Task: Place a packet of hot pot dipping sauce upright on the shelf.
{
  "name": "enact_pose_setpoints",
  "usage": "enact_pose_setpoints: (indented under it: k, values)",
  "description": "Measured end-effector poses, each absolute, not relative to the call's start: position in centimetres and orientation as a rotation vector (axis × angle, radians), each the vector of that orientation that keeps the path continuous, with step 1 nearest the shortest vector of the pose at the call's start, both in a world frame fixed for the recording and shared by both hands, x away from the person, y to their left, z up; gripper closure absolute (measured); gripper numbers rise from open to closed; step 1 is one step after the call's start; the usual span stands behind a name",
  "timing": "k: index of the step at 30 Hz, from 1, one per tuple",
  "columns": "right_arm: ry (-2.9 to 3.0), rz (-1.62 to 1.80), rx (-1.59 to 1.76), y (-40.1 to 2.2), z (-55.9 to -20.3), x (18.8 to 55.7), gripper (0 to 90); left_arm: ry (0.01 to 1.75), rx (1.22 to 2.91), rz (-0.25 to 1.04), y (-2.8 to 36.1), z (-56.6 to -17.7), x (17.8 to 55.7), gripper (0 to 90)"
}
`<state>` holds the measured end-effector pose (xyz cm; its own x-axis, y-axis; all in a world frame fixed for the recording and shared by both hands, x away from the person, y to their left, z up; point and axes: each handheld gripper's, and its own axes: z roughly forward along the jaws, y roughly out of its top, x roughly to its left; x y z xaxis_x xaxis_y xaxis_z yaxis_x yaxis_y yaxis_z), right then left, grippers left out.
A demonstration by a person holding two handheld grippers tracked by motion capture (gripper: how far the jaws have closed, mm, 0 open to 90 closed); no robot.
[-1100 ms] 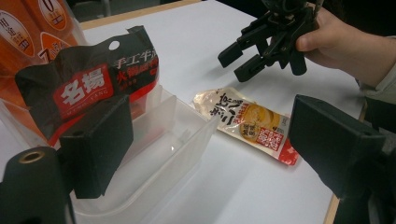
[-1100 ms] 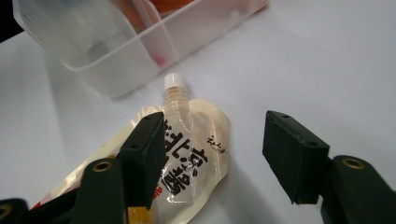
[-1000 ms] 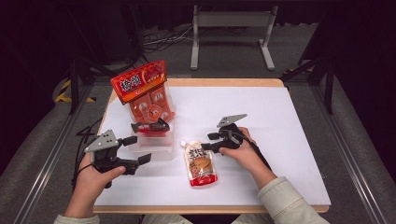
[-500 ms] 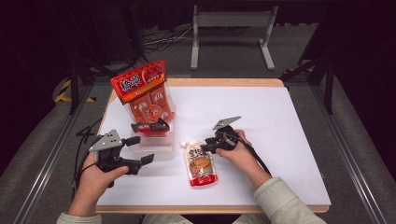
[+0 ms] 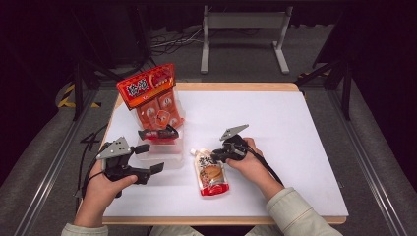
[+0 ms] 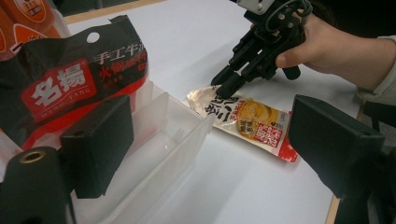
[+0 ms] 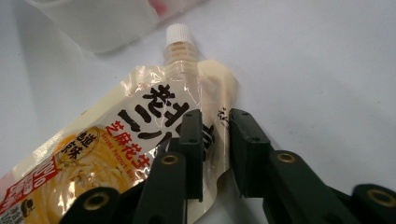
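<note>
A cream and red sauce pouch [image 5: 211,174] with a white screw cap [image 7: 180,35] lies flat on the white table [image 5: 295,137]. My right gripper [image 5: 212,158] points down at its upper edge beside the spout. Its jaws have just been closing and now pinch that edge of the pouch [image 7: 102,149], as the right gripper [image 7: 215,135] shows in its own view. My left gripper [image 5: 151,158] stands open with nothing between its fingers, just in front of a clear plastic box [image 5: 162,155]. From the left gripper [image 6: 215,154] I see the pouch [image 6: 252,123] and the right gripper [image 6: 224,88] on it.
A large red snack bag [image 5: 150,98] stands in the back of the clear box [image 6: 163,140]. A black and red packet [image 6: 79,79] leans in the box in front of it. Dark floor and a metal stand lie beyond the table's far edge.
The right gripper's jaws have narrowed from wide apart to a tight pinch on the pouch's upper edge. The left gripper has not moved.
</note>
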<state>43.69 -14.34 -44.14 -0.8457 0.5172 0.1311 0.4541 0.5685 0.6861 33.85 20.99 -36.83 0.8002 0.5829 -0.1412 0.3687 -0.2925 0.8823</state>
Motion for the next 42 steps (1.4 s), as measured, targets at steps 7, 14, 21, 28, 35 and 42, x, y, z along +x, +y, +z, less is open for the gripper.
enact_pose_setpoints:
  k: [7,14,21,28,35,42]
  values:
    - [2.716,1.137,0.815,-14.1,-44.0,43.5,87.3,0.718,1.918,0.239,20.7,-36.9,33.8,15.3]
    - [2.683,1.213,0.803,-14.8,-42.4,43.0,88.5,0.707,1.924,0.227,20.4,-37.0,33.8,15.4]
    - [2.603,1.364,0.784,-16.2,-39.9,41.8,89.4,0.700,1.923,0.229,20.2,-36.9,33.8,15.5]
    - [2.536,1.511,0.725,-17.5,-37.4,40.2,89.8,0.687,1.922,0.221,20.0,-36.7,33.7,15.7]
    - [2.503,1.585,0.629,-17.9,-35.3,38.5,89.9,0.681,1.917,0.214,19.8,-36.7,33.6,15.8]
    - [2.471,1.645,0.570,-18.2,-34.1,37.4,89.9,0.664,1.923,0.204,19.2,-36.7,33.6,15.9]
